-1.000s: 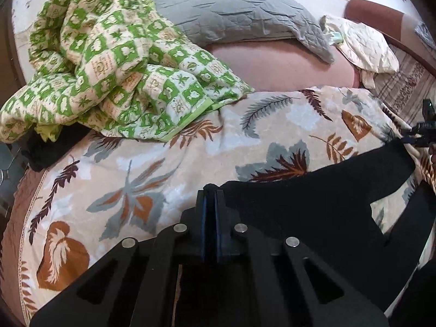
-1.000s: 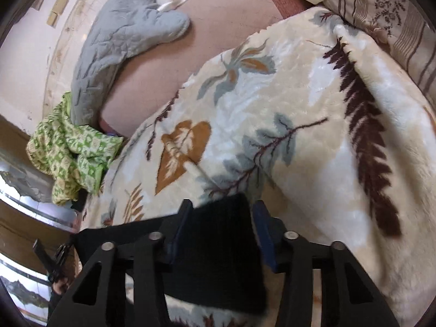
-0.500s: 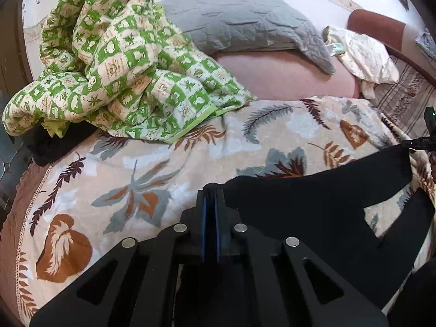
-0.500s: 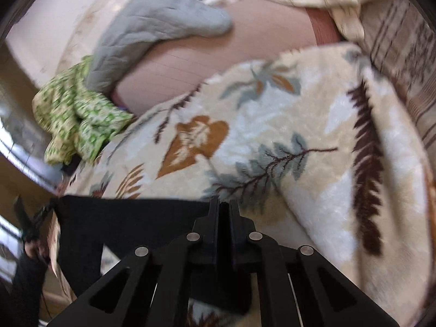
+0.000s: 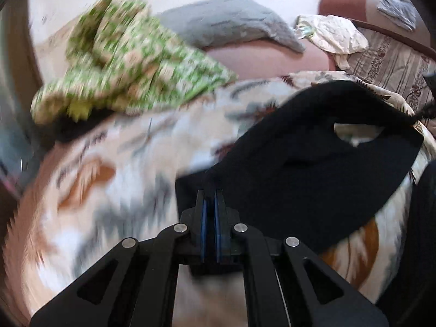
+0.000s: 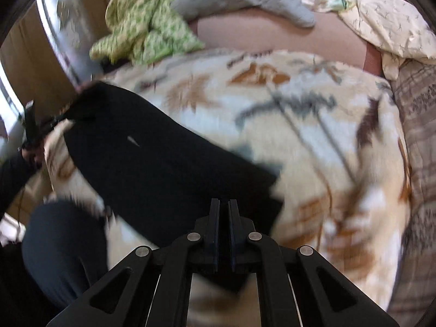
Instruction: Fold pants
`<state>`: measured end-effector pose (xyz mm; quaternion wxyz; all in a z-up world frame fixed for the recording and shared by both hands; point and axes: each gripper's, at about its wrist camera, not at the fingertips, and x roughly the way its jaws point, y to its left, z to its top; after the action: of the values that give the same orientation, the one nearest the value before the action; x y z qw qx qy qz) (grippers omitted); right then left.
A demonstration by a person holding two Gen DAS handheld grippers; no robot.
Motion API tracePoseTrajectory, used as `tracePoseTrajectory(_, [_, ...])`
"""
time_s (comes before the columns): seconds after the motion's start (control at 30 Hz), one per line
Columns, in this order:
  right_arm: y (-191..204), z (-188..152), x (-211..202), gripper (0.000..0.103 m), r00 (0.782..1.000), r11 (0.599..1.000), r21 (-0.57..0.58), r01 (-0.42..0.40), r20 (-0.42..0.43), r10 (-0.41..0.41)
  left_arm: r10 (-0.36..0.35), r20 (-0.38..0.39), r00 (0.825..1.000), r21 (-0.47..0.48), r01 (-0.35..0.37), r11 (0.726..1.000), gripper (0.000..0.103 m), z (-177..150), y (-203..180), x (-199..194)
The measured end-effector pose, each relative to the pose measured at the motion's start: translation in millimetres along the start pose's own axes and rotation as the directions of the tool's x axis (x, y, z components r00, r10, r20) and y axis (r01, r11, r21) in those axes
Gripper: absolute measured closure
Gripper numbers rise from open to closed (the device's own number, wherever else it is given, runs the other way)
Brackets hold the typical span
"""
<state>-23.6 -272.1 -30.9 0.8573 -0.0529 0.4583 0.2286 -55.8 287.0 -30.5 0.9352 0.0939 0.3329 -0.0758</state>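
On a bed spread with a cream fleece blanket (image 5: 114, 190) printed with brown and grey leaves, a pair of black fabric pants (image 5: 313, 169) is held stretched between 2 handheld grippers. The left gripper (image 5: 209, 204) has its blue-padded fingers pinched nearly together on one end of the cloth; the right gripper (image 6: 224, 212) has its fingers drawn close on the opposite end. Gripping both ends appears meant to keep the garment taut and flat, so it can be laid down without creases. In the left wrist view the cloth arches above the blanket, with a gap where 2 layers part. Both views are smeared with motion blur, so fine detail of the cloth's edges cannot be told. At the head of the bed lie a crumpled green-and-white checked quilt (image 5: 130, 65), a grey quilted pillow (image 5: 231, 24) and a pale crumpled cloth (image 5: 335, 35), all well apart from the pants. No fold looks finished yet.
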Motion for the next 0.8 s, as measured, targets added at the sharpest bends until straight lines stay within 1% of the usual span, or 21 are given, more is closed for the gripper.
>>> tracePoseTrajectory(0.07, [-1, -20, 2, 0.097, 0.999, 0.999, -0.022, 0.029, -0.043, -0.03, -0.004, -0.034, 0.999, -0.095, 0.001, 0.996, 0.098, -20, 13, -1])
tracePoseTrajectory(0.1, [-1, -29, 4, 0.09, 0.997, 0.999, -0.03, 0.04, -0.064, -0.042, -0.015, -0.049, 0.999, -0.153, 0.008, 0.988, 0.096, -26, 19, -3])
tracePoseTrajectory(0.13, [0, -36, 4, 0.089, 0.996, 0.998, -0.03, 0.049, -0.073, -0.051, -0.034, -0.055, 0.998, -0.22, 0.021, 0.975, 0.092, -32, 26, -5])
tracePoseTrajectory(0.17, [1, -43, 3, 0.087, 0.994, 0.997, -0.035, 0.069, -0.077, -0.071, -0.051, -0.056, 0.997, -0.296, 0.032, 0.955, 0.083, -37, 34, -8])
tracePoseTrajectory(0.2, [2, -47, 0, 0.078, 0.993, 0.996, -0.031, 0.088, -0.077, -0.09, -0.058, -0.056, 0.997, -0.37, 0.033, 0.928, 0.077, -41, 41, -12])
tracePoseTrajectory(0.23, [2, -50, -4, 0.073, 0.993, 0.995, -0.015, 0.095, -0.069, -0.096, -0.07, -0.048, 0.996, -0.442, 0.042, 0.896, 0.062, -45, 46, -17])
tracePoseTrajectory(0.27, [3, -51, -10, 0.063, 0.993, 0.994, 0.006, 0.106, -0.047, -0.106, -0.097, -0.031, 0.995, -0.505, 0.068, 0.86, 0.054, -47, 51, -21])
tracePoseTrajectory(0.3, [4, -52, -15, 0.06, 0.992, 0.992, 0.01, 0.124, -0.03, -0.124, -0.13, -0.013, 0.991, -0.568, 0.099, 0.817, 0.053, -50, 54, -25])
tracePoseTrajectory(0.33, [7, -52, -20, 0.06, 0.989, 0.989, 0.007, 0.151, -0.008, -0.151, -0.154, -0.001, 0.988, -0.613, 0.121, 0.781, 0.053, -53, 56, -27])
tracePoseTrajectory(0.4, [10, -49, -32, 0.06, 0.984, 0.984, 0.013, 0.178, 0.03, -0.178, -0.247, 0.058, 0.967, -0.716, 0.213, 0.665, 0.05, -57, 59, -30])
tracePoseTrajectory(0.43, [12, -46, -39, 0.06, 0.98, 0.982, 0.012, 0.191, 0.062, -0.191, -0.272, 0.085, 0.959, -0.754, 0.24, 0.612, 0.05, -58, 59, -29])
tracePoseTrajectory(0.47, [16, -41, -47, 0.06, 0.968, 0.974, 0.003, 0.227, 0.109, -0.226, -0.298, 0.11, 0.948, -0.798, 0.262, 0.542, 0.05, -58, 59, -26])
tracePoseTrajectory(0.5, [17, -37, -50, 0.06, 0.96, 0.969, 0.006, 0.246, 0.134, -0.245, -0.317, 0.128, 0.94, -0.823, 0.279, 0.495, 0.05, -59, 60, -22])
tracePoseTrajectory(0.53, [17, -29, -58, 0.06, 0.942, 0.959, 0.024, 0.283, 0.183, -0.283, -0.342, 0.144, 0.929, -0.851, 0.293, 0.436, 0.05, -60, 60, -16])
tracePoseTrajectory(0.57, [18, -22, -64, 0.06, 0.927, 0.954, 0.045, 0.298, 0.226, -0.3, -0.365, 0.155, 0.918, -0.872, 0.301, 0.386, 0.05, -60, 59, -9])
tracePoseTrajectory(0.6, [18, -17, -67, 0.06, 0.919, 0.954, 0.058, 0.295, 0.257, -0.3, -0.375, 0.159, 0.913, -0.88, 0.303, 0.365, 0.05, -59, 57, -3])
tracePoseTrajectory(0.63, [19, -12, -72, 0.06, 0.91, 0.957, 0.078, 0.279, 0.295, -0.29, -0.375, 0.151, 0.915, -0.883, 0.296, 0.364, 0.051, -57, 55, 2])
tracePoseTrajectory(0.67, [20, -7, -78, 0.059, 0.904, 0.966, 0.109, 0.236, 0.34, -0.259, -0.368, 0.129, 0.921, -0.883, 0.275, 0.38, 0.054, -55, 53, 6])
tracePoseTrajectory(0.7, [19, -5, -81, 0.056, 0.906, 0.975, 0.132, 0.178, 0.366, -0.215, -0.358, 0.111, 0.927, -0.88, 0.259, 0.398, 0.059, -53, 51, 9])
tracePoseTrajectory(0.77, [16, -4, -80, 0.051, 0.911, 0.98, 0.179, 0.084, 0.385, -0.148, -0.338, 0.083, 0.937, -0.875, 0.231, 0.425, 0.092, -51, 50, 12])
tracePoseTrajectory(0.8, [13, -5, -76, 0.05, 0.92, 0.977, 0.211, 0.031, 0.376, -0.111, -0.329, 0.063, 0.942, -0.876, 0.21, 0.434, 0.098, -52, 50, 13])
